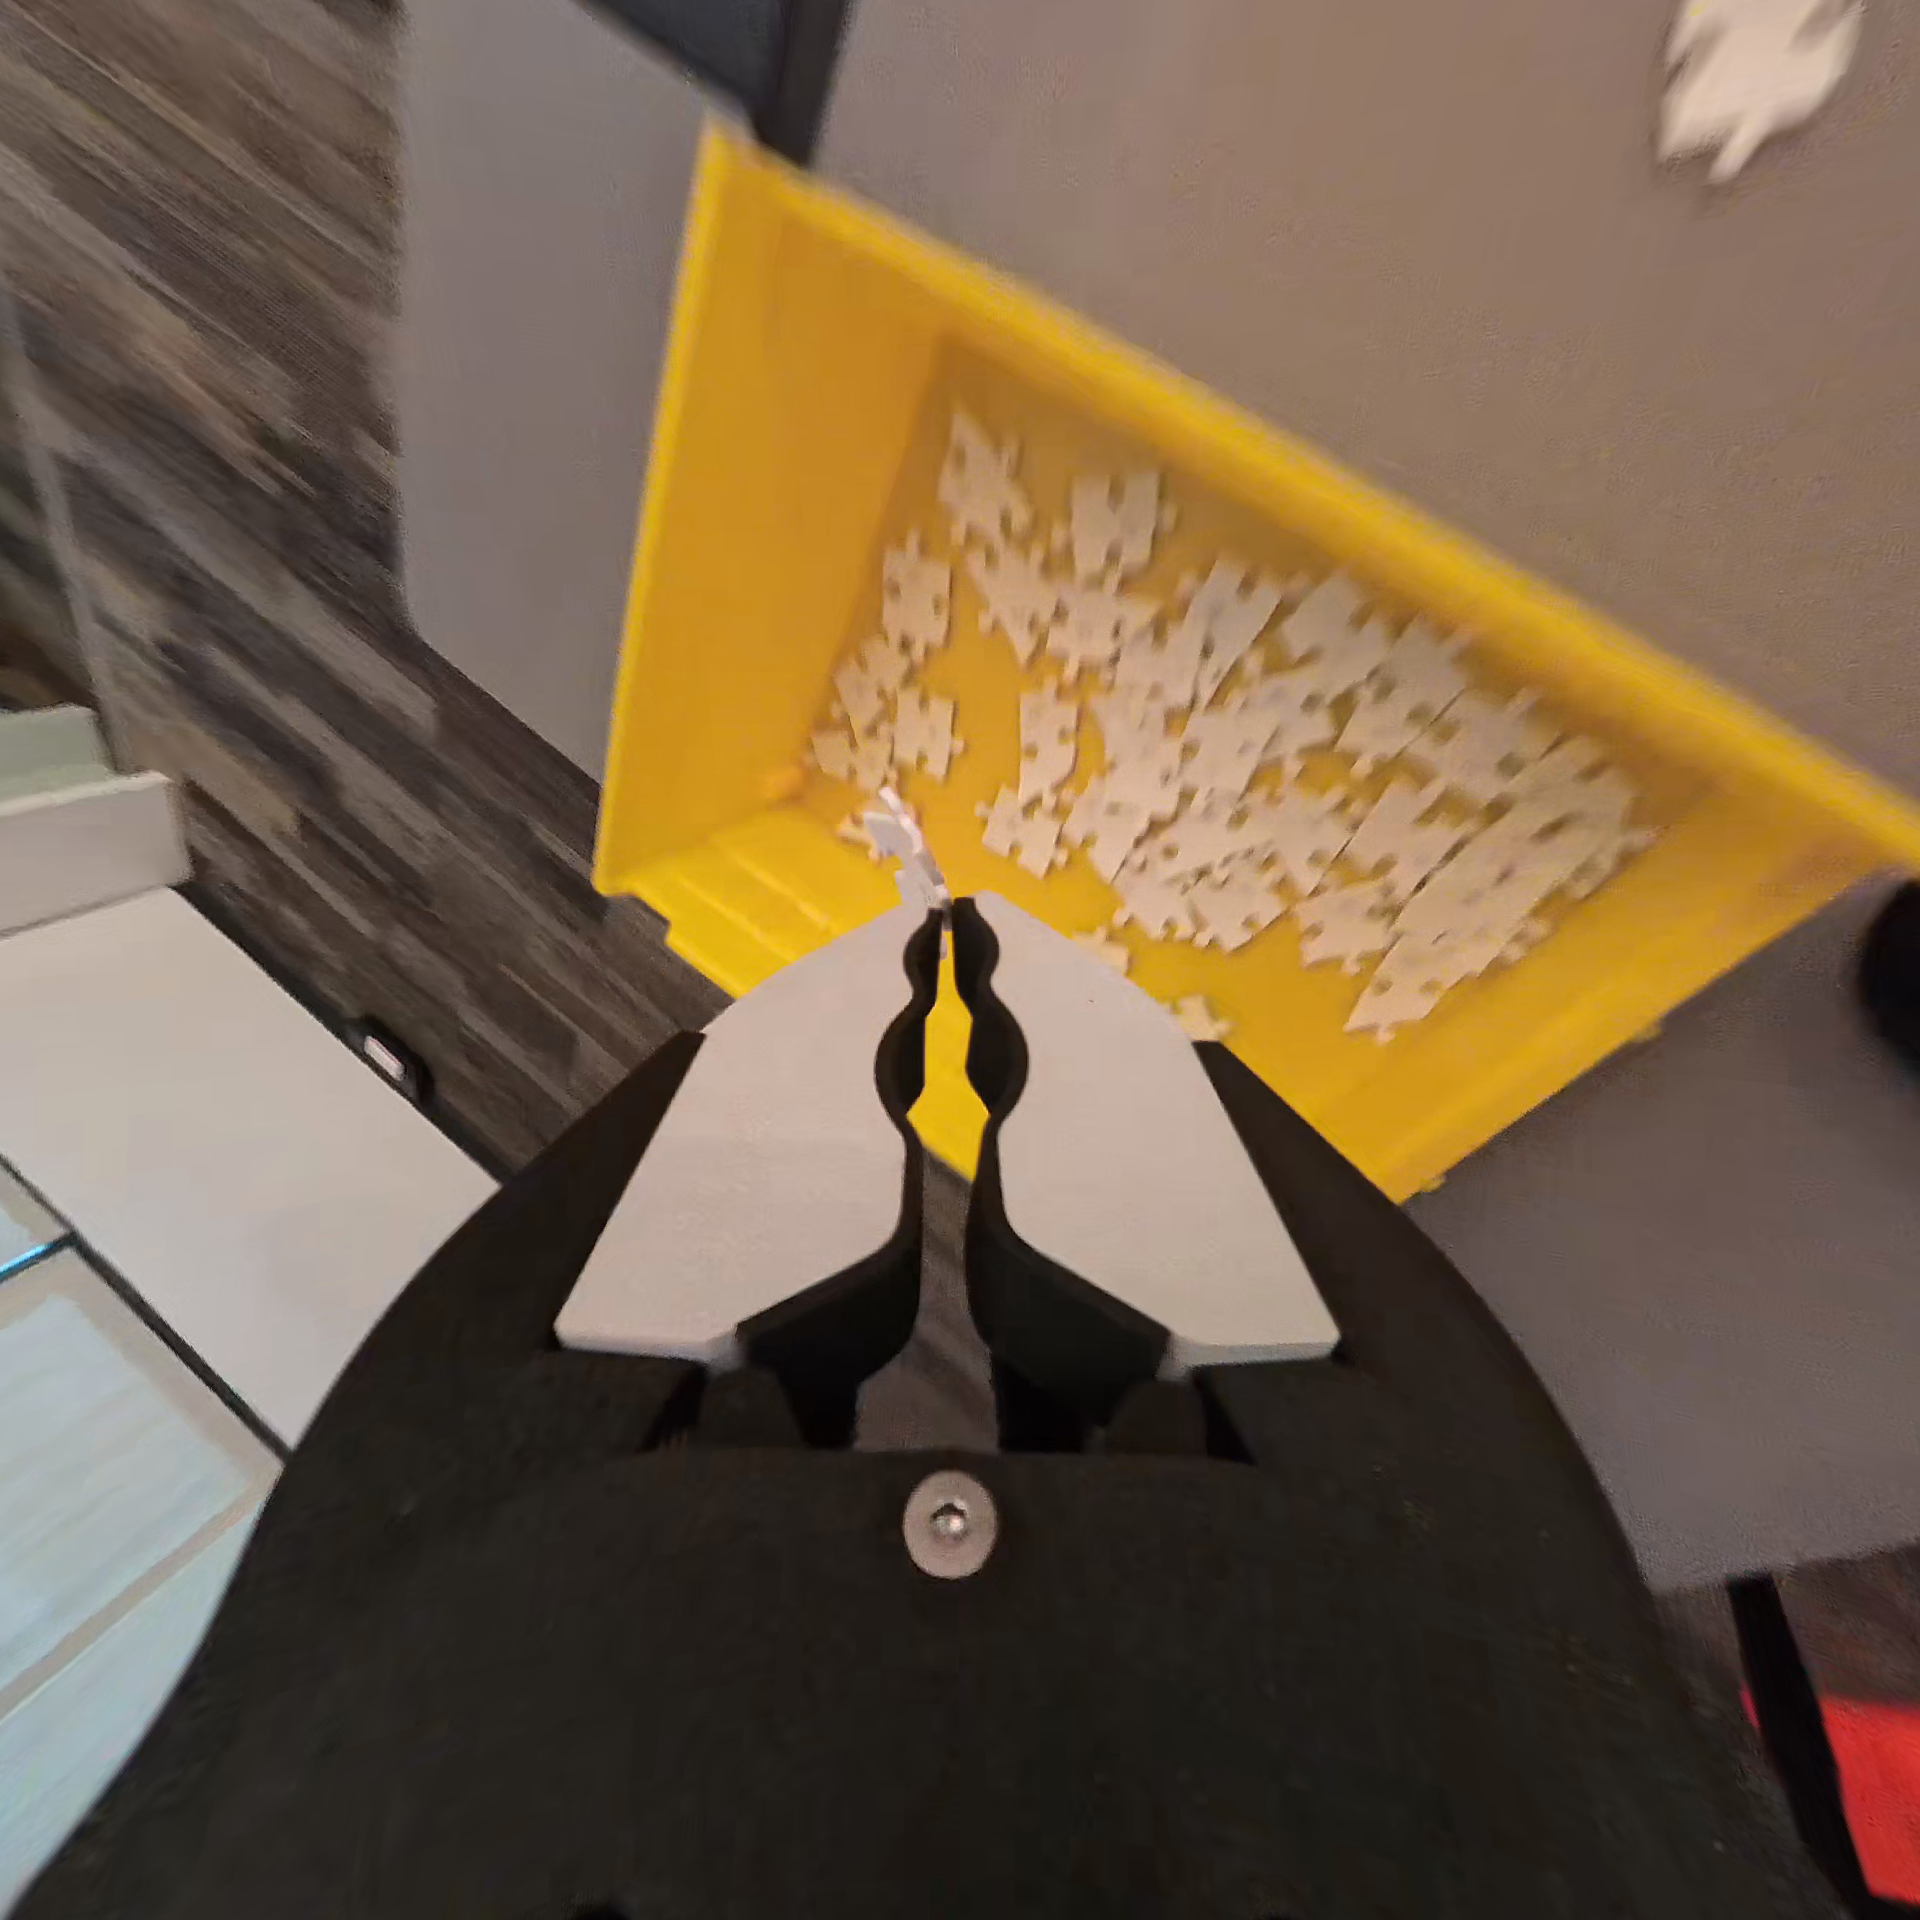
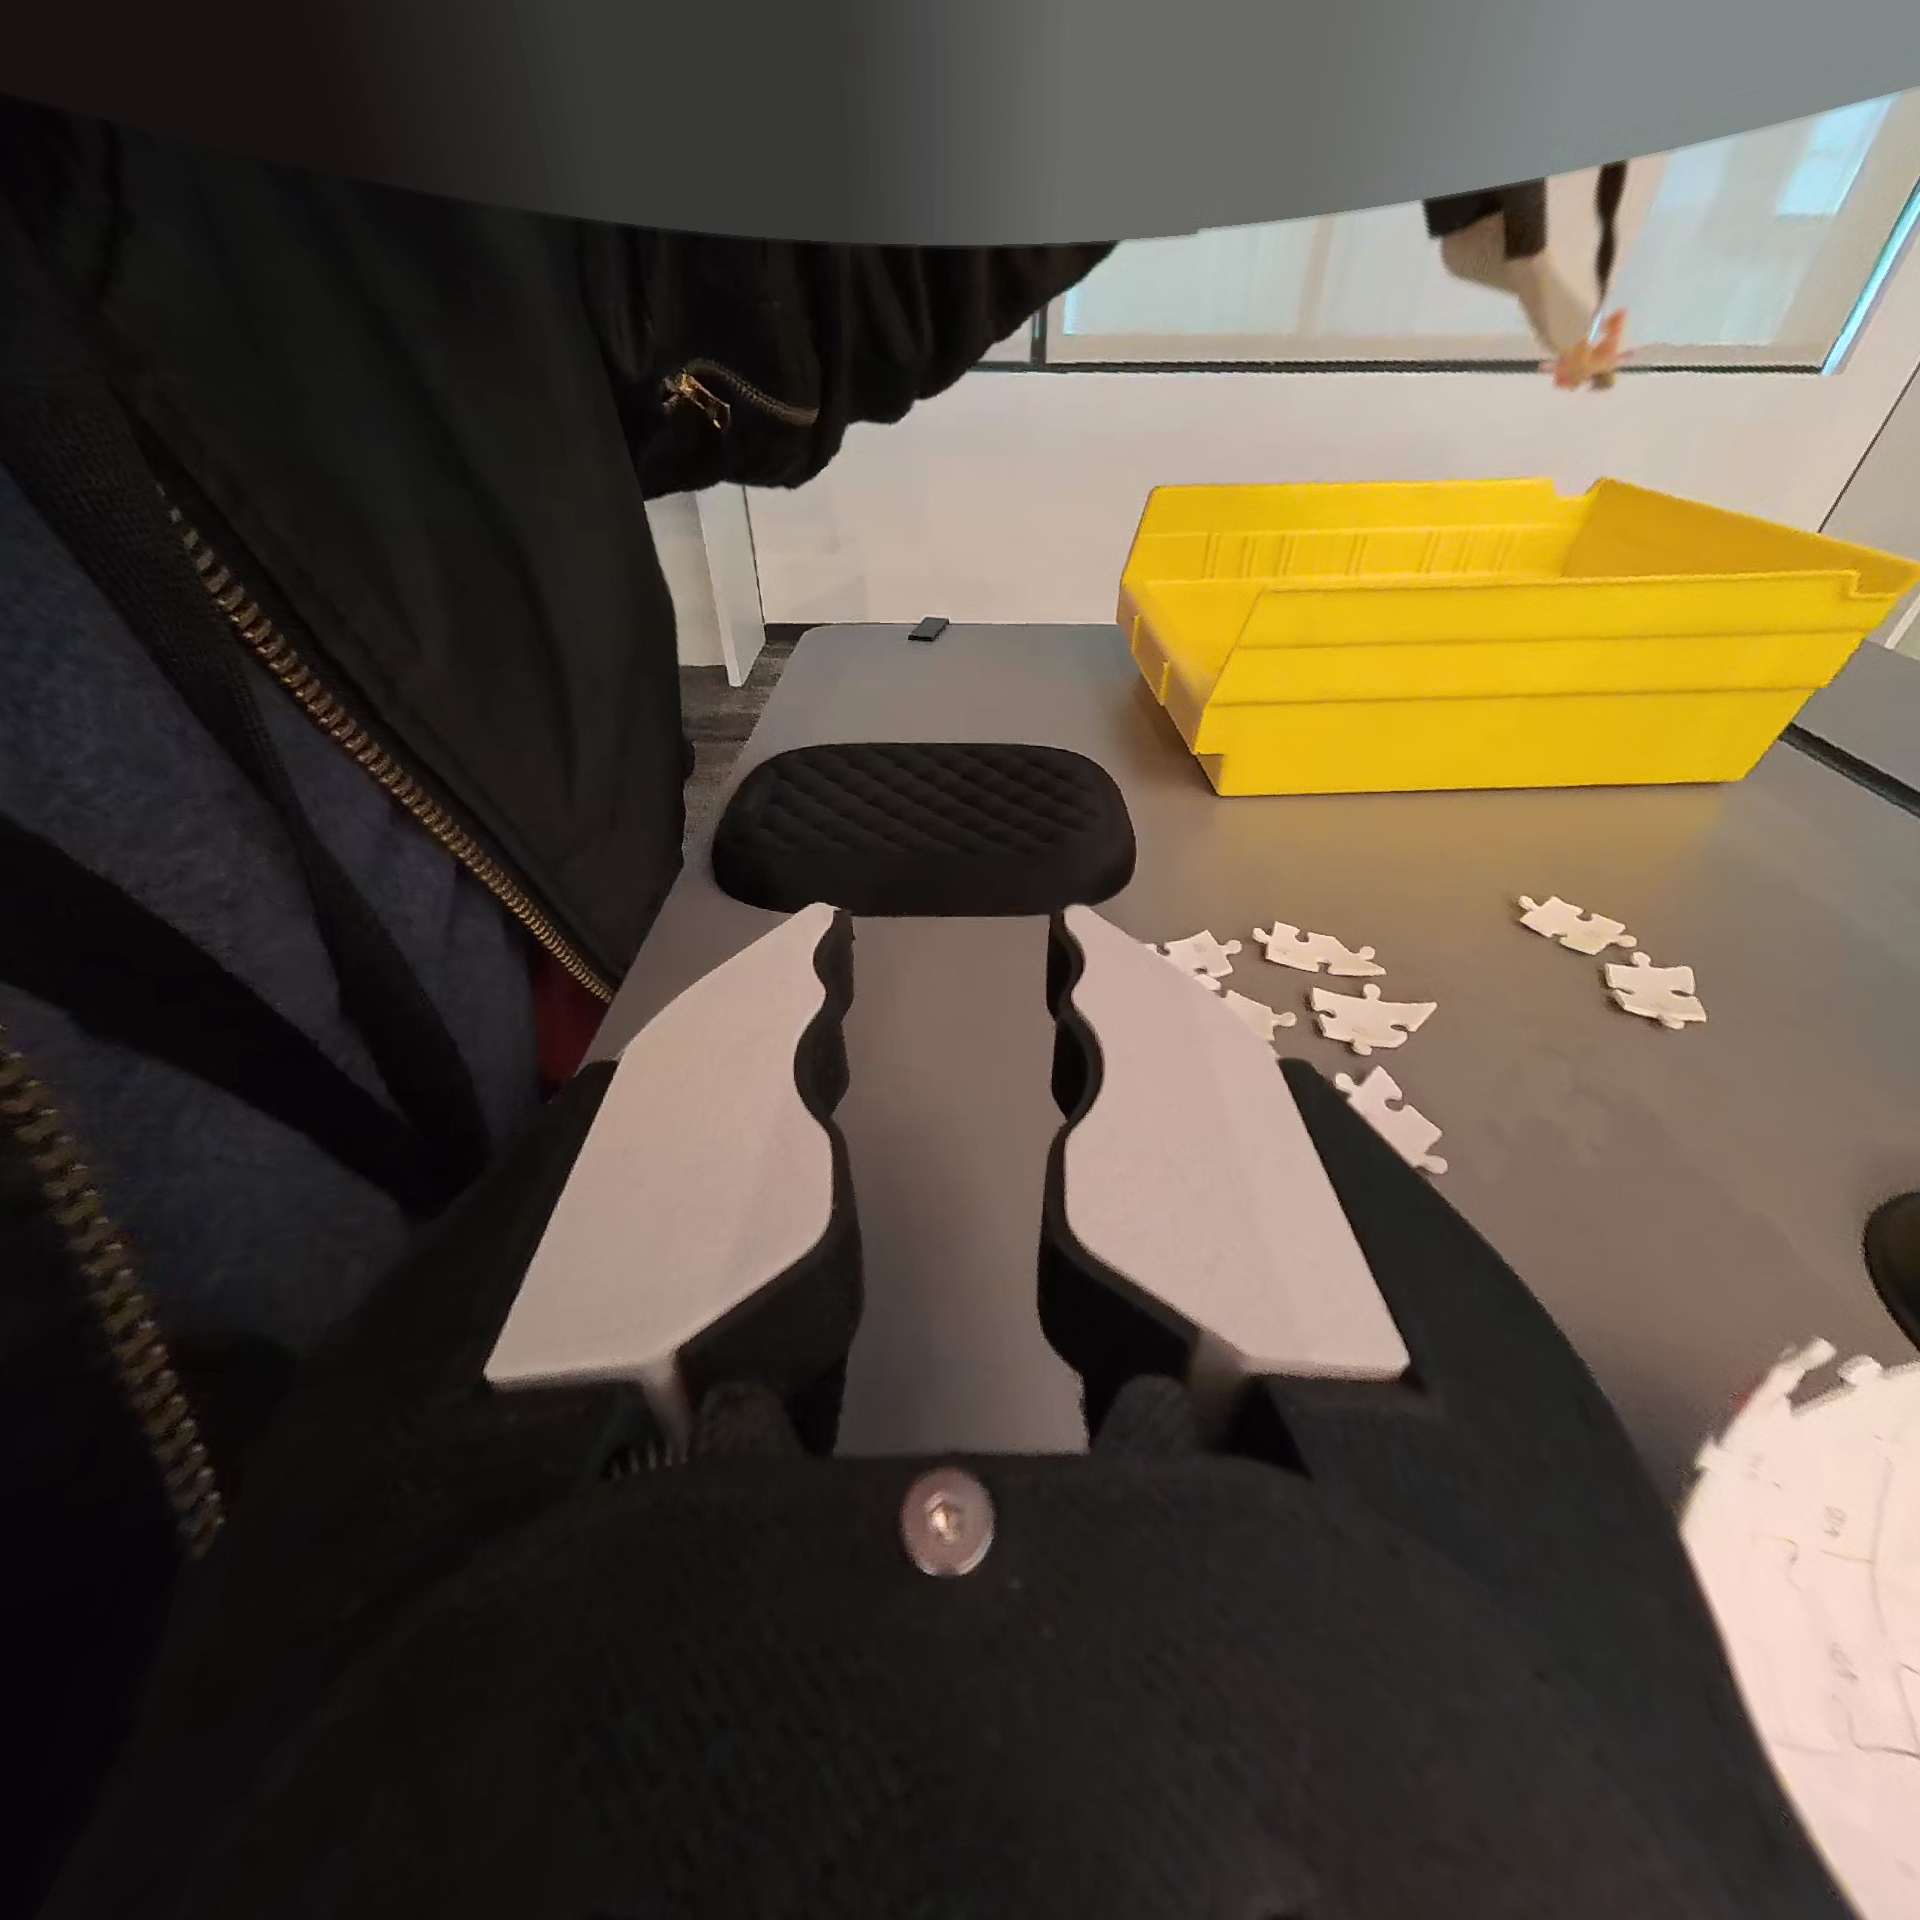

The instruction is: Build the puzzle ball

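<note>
**Thin pinch on one piece above the bin**

Left wrist view shows the left gripper (image 1: 948, 914) with its jaws pressed nearly together, pinching a single white puzzle piece (image 1: 914, 857) by one edge at the very tips. The piece stands up from the tips over the near corner of the yellow bin (image 1: 790, 436), which holds a heap of loose pieces (image 1: 1247, 748). The picture is blurred, so the depth of the hold cannot be judged; it looks shallow, and a quick swing or a brush against the bin wall could twist the piece or drop it back into the heap, or off the side, since the bin sits near the desk edge with floor (image 1: 260, 520) below.

Right wrist view shows the right gripper (image 2: 951, 935) with jaws spread and nothing between them, low over the dark desk (image 2: 1558, 1195) near a black padded rest (image 2: 925, 826). A few separate pieces (image 2: 1371, 1013) lie just right of it, and a joined white section (image 2: 1818, 1610) shows at the lower right corner, probably the partly built ball. The person's jacket (image 2: 312, 520) crowds the left side; open desk lies between bin and scattered pieces.
</note>
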The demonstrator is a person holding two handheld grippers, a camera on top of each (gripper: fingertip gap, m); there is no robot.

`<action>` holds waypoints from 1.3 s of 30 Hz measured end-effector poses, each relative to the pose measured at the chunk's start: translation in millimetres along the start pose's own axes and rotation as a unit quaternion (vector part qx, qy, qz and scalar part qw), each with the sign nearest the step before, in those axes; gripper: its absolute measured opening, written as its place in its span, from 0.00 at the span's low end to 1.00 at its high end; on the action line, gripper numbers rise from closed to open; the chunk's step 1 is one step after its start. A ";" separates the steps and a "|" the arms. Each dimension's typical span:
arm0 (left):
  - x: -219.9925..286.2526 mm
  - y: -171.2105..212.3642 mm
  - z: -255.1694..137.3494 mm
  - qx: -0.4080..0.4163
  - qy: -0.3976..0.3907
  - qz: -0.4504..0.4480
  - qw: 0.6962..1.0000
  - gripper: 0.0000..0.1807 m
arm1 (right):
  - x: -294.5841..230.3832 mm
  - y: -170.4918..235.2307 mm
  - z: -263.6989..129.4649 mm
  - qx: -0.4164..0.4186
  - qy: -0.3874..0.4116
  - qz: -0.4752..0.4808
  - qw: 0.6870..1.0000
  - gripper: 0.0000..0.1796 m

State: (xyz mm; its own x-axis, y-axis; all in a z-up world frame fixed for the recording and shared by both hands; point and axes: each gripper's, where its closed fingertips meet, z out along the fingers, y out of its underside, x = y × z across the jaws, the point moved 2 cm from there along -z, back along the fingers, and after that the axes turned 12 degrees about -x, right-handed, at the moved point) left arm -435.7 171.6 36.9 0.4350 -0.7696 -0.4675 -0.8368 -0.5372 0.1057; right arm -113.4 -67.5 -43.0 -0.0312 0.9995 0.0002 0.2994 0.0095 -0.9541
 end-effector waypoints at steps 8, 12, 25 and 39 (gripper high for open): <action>118.4 -88.4 -48.9 0.112 -0.084 0.047 0.989 0.01 | -15.8 -12.3 -2.6 0.018 -0.008 -0.029 0.999 0.20; 151.9 -111.3 -18.3 0.091 -0.068 0.063 0.992 0.01 | -20.8 -16.6 -4.1 0.023 -0.010 -0.039 0.999 0.20; 180.2 -113.9 60.4 -0.064 -0.001 0.023 0.998 0.01 | -29.7 -21.1 -5.0 0.024 -0.019 -0.054 0.998 0.20; 188.5 -116.5 54.7 -0.031 0.069 0.004 0.997 0.13 | -26.5 -18.8 -5.5 0.021 -0.013 -0.047 0.999 0.22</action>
State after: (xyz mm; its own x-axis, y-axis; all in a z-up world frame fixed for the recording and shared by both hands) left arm -274.4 108.0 -111.6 0.4732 -0.8121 -0.3415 -0.8204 -0.5475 0.1651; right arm -113.0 -94.0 -23.4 -0.0820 0.9932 0.0828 0.2539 0.1011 -0.9619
